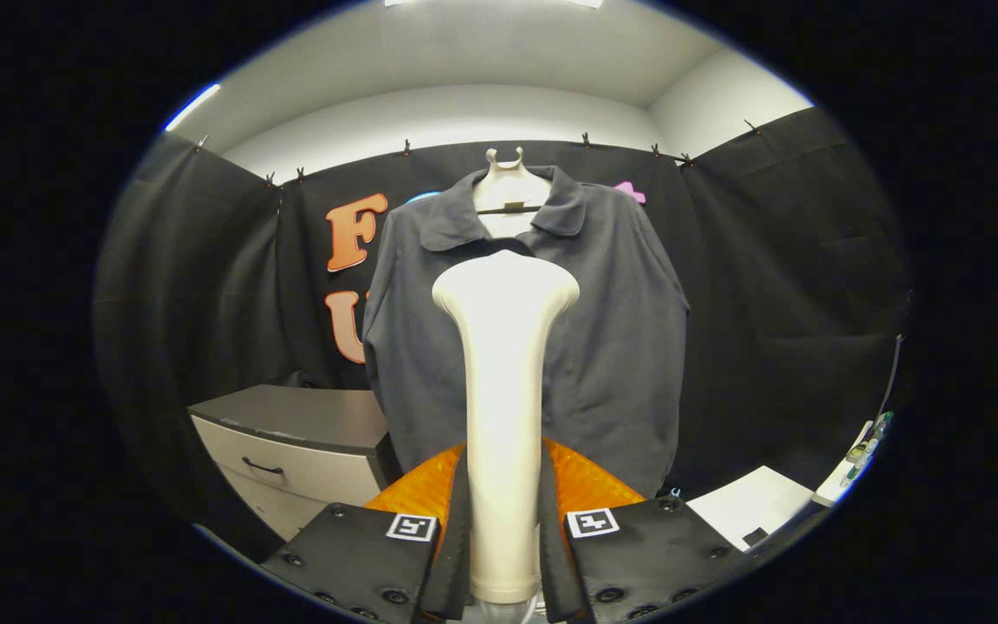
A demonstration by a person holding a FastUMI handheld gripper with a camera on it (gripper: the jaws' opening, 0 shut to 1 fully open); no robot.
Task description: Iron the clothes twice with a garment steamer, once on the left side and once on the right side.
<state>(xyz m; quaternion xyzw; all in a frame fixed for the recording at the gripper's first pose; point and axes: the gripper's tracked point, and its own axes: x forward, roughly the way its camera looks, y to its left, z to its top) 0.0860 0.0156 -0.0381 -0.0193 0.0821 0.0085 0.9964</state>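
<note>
A dark grey collared shirt [603, 347] hangs on a pale mannequin hanger [508, 186] against the booth's black wall, straight ahead. My gripper [503, 529] is shut on the handle of a cream garment steamer [503, 381]. The steamer stands upright between the fingers. Its flared head rises in front of the shirt's chest, just below the collar. I cannot tell how far the head is from the fabric. An orange part [586, 481] of the steamer shows behind the fingers.
A grey cabinet [308, 433] with a drawer and a dark handle stands to the left of the shirt, below it. A white surface [754, 507] lies low on the right, with a small device and a cable [867, 442] beyond it.
</note>
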